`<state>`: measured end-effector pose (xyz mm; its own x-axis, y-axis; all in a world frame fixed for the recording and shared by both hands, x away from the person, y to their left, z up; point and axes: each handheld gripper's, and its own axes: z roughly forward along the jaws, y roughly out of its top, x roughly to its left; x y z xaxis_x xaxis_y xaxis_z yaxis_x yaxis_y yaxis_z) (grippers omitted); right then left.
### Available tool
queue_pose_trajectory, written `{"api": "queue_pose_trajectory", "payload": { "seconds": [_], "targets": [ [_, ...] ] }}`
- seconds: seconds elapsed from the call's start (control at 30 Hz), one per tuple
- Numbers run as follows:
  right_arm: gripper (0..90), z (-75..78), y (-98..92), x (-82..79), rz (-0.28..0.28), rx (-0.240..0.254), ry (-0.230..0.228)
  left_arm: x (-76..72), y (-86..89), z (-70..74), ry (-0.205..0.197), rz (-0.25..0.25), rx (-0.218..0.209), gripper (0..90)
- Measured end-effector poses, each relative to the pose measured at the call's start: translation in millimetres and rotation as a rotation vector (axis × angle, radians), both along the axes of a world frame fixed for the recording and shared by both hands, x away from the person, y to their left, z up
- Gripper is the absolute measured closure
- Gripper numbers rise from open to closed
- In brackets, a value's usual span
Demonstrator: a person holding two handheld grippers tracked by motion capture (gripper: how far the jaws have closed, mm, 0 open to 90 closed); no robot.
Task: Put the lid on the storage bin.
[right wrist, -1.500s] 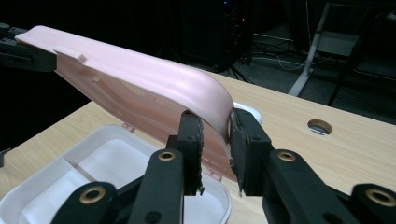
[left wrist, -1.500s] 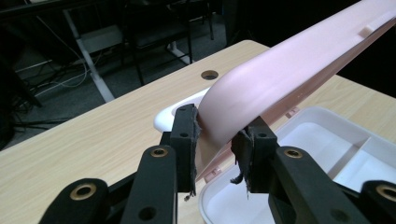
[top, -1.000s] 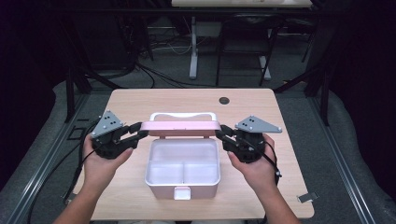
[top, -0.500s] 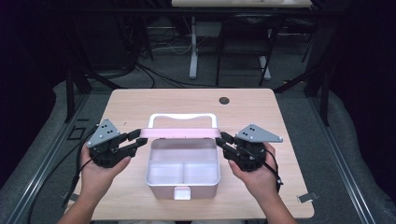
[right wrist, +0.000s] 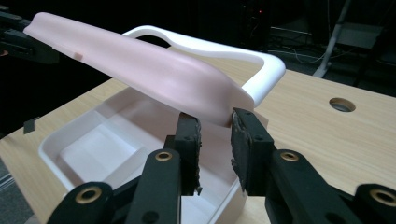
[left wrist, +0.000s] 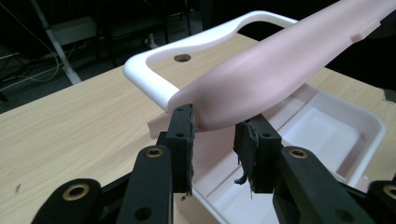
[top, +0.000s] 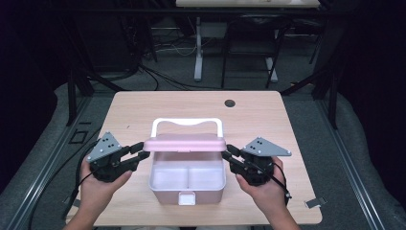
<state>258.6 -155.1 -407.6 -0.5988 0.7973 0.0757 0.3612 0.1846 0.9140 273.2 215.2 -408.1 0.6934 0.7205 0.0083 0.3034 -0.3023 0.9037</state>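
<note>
here, in the centre of the high view, the lid (top: pixel 184 143) is hanging just above the back half of the box (top: pixel 187 181), which is sitting on the desk (top: pixel 258 120) in the lower middle of the frame. the left gripper (top: pixel 135 152), at the lower left, is clenching the lid's left end, and the right gripper (top: pixel 229 152), at the lower right, is clenching its right end; a hand is gripping each from the bottom edge. the white handle (top: pixel 186 123) is lying behind the lid, toward the top of the frame.

in the left gripper view the fingers (left wrist: pixel 183 135) are pressing either side of the lid's (left wrist: pixel 280 65) rounded end at mid-frame, with the box (left wrist: pixel 327 130) open below at the right. in the right gripper view the fingers (right wrist: pixel 245 140) are grasping the lid's (right wrist: pixel 140 65) corner in the same way, the lid slanting to the upper left over the box (right wrist: pixel 93 149), whose floor is showing a low divider. a round hole (right wrist: pixel 342 104) in the desk is sitting at the right.
</note>
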Motion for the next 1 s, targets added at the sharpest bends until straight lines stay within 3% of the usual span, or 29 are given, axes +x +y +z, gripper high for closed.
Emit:
{"api": "queue_pose_trajectory", "payload": {
  "seconds": [0.3,0.6,1.0],
  "targets": [
    [73.1,-11.5,-3.6,-8.6,0.009,0.013,0.030,-7.4,4.0,-13.2,0.027,-0.018,-0.029,68.0],
    [75.5,-20.2,-7.2,-18.0,0.029,0.021,0.009,-15.3,4.8,-20.8,0.022,-0.023,-0.011,68.6],
    [73.9,-34.0,-10.2,-24.4,0.049,0.007,0.044,-21.7,12.6,-36.2,0.048,-0.018,-0.009,69.8]
  ]
}}
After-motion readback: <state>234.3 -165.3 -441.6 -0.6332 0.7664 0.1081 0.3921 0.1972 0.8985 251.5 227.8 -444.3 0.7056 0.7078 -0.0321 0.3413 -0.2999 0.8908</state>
